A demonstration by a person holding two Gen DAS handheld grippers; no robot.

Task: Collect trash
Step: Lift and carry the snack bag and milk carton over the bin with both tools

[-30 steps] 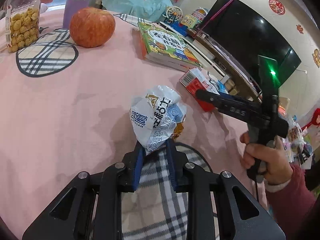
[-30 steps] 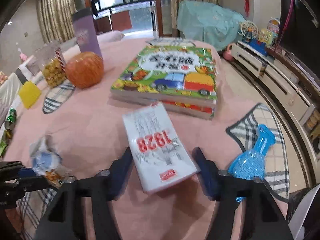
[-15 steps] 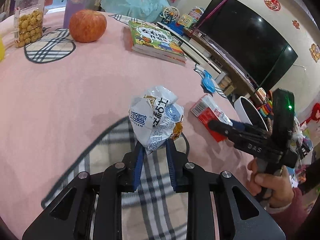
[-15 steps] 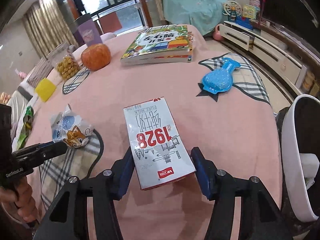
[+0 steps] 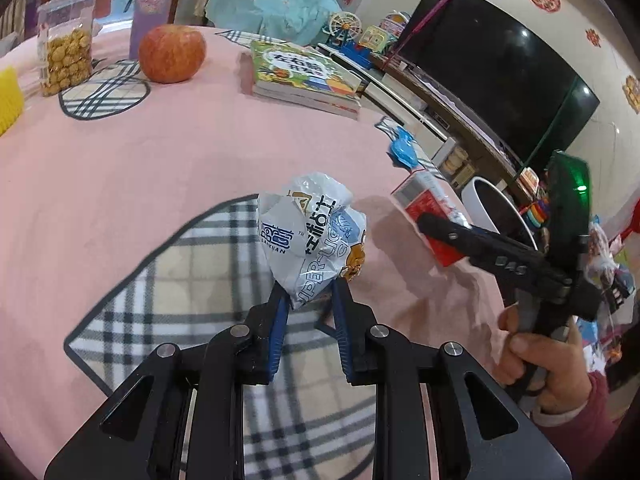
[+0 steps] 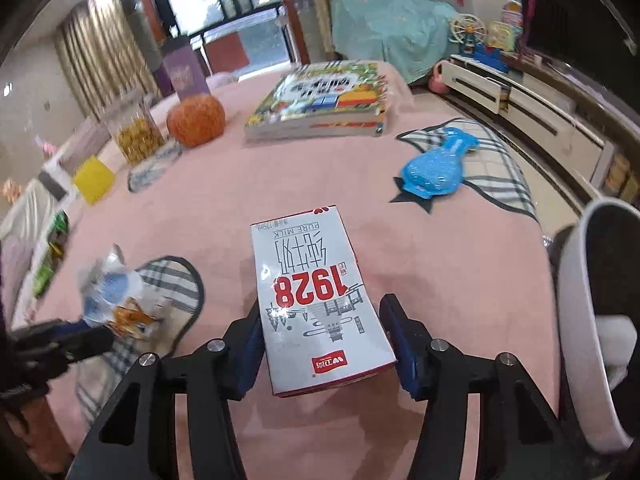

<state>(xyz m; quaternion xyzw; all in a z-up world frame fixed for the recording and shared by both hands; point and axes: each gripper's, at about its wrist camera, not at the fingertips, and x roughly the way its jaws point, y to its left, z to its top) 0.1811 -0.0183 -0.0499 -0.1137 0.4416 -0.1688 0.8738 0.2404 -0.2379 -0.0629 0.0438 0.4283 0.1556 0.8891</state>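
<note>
My left gripper (image 5: 307, 292) is shut on a crumpled white and blue snack wrapper (image 5: 310, 232) and holds it above a plaid patch of the pink tablecloth; the wrapper also shows in the right wrist view (image 6: 114, 296). My right gripper (image 6: 320, 312) is shut on a white and red milk carton (image 6: 316, 300) marked 1928, held above the cloth. The carton (image 5: 430, 216) and right gripper (image 5: 432, 224) show at the right of the left wrist view. A white bin (image 6: 592, 320) stands past the table's right edge.
On the pink table (image 6: 360, 208) lie a stack of picture books (image 6: 324, 100), an orange apple (image 6: 196, 120), a snack jar (image 6: 134, 136), a blue packet (image 6: 436, 168), a yellow item (image 6: 92, 184) and a green wrapper (image 6: 50, 260). A TV (image 5: 492, 64) stands to the right.
Both grippers have drawn back toward the table's near right edge with their loads. The white bin has come further into the right wrist view.
</note>
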